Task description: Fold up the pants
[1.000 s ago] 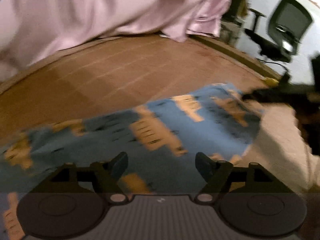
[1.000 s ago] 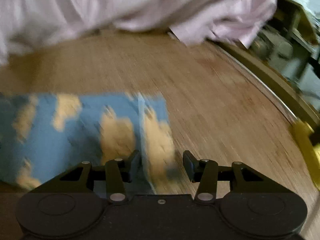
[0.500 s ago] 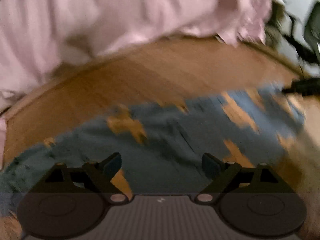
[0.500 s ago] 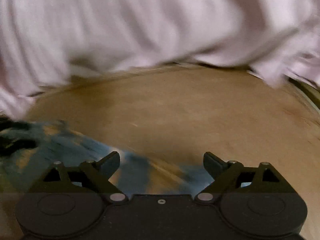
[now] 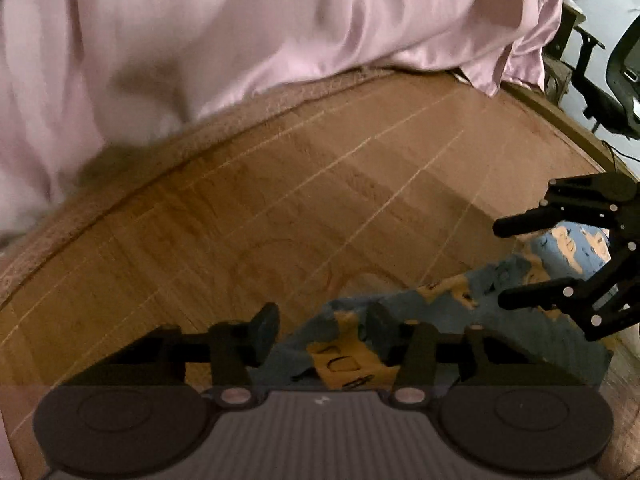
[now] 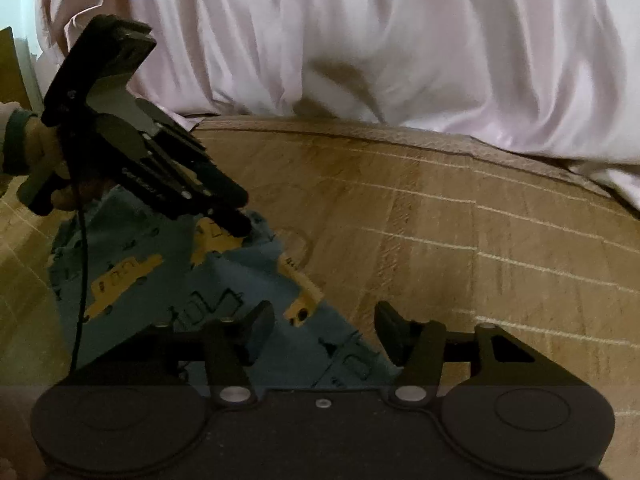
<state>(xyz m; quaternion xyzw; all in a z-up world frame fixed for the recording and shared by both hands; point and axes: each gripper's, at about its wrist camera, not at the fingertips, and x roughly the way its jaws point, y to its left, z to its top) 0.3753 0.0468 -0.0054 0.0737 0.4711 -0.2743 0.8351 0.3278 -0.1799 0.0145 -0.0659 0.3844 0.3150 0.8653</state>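
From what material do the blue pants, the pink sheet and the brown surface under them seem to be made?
Blue pants: soft printed cloth, probably cotton knit; matte, limp and creased, with yellow vehicle prints.
Pink sheet: thin cloth with a slight sheen, maybe satin; it hangs in smooth folds.
Brown surface: looks like a woven mat, maybe bamboo or rattan; pale stitched lines and a piped edge.

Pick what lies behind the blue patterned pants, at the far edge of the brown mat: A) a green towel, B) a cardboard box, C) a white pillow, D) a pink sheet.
D: a rumpled pink sheet borders the mat's far edge, beyond the pants.
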